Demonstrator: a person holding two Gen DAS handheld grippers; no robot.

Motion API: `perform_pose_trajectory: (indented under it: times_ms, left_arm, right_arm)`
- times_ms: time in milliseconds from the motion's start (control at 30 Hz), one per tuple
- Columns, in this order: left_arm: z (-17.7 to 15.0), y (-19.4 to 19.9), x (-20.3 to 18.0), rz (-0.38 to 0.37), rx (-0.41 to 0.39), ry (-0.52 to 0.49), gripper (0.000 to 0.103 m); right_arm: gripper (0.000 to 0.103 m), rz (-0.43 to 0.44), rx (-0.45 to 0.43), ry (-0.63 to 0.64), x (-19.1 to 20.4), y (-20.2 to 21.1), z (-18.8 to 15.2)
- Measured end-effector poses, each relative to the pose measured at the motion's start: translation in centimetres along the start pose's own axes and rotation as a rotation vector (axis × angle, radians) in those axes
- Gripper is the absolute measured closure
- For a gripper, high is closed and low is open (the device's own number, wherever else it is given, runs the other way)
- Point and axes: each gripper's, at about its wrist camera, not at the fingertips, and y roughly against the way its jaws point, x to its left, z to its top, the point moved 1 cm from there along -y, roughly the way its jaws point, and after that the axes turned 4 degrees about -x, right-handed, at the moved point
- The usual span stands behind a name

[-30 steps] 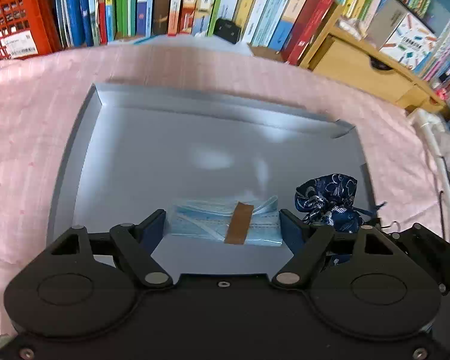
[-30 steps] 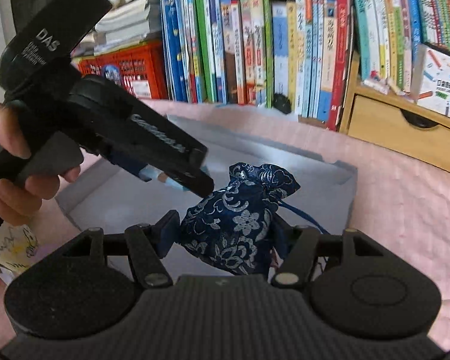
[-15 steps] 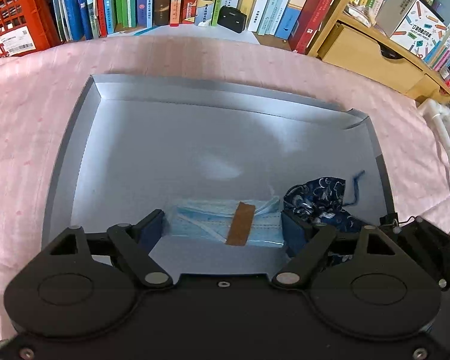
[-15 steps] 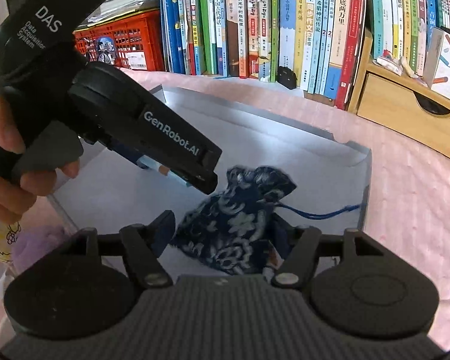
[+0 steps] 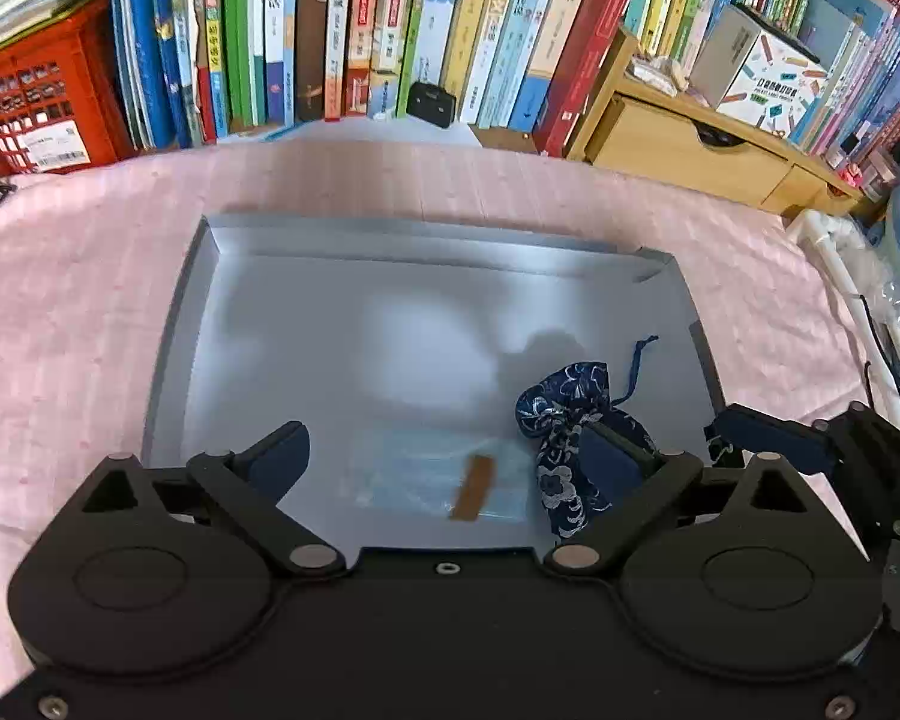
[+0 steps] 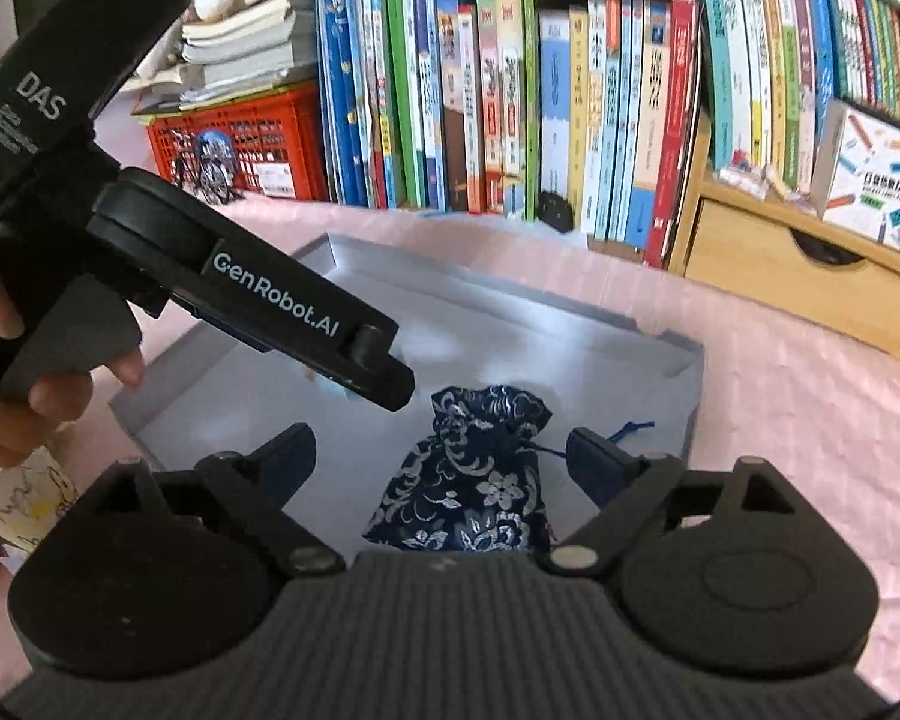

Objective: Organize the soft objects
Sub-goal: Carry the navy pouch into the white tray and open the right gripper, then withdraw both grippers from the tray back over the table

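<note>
Your right gripper (image 6: 441, 459) has its fingers spread, nothing held: the blue floral pouch (image 6: 471, 477) lies loose between them in the grey tray (image 5: 171, 324). Your left gripper (image 5: 450, 462) is spread too, over the packaged mask (image 5: 444, 483) beside the pouch.

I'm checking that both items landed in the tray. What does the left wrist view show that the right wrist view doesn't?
Only the left wrist view shows the packaged face masks lying flat in the grey tray, between the open left gripper.

Only the right wrist view shows the left gripper's body and the hand holding it.

Both show the blue floral pouch lying in the tray, released; the right gripper is open around it.
</note>
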Motion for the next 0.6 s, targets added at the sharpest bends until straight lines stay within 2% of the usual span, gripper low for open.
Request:
perform_pose_trajectory:
  times_ms: [133, 300, 600]
  left_arm:
    - [-0.1, 1.0, 0.1, -0.007, -0.009, -0.004, 0.007]
    - [-1.3, 3.9, -0.3, -0.036, -0.069, -0.039, 0.007]
    - [-6.5, 10.4, -1.1, -0.126, -0.207, -0.096, 0.006]
  right_arm:
    - [0.007, -0.002, -0.020, -0.004, 0.2, 1.1, 0.0]
    - [0.006, 0.000, -0.066, -0.011, 0.2, 2.9, -0.2]
    - [0.003, -0.055, -0.208, -0.003, 0.9, 9.2, -1.8]
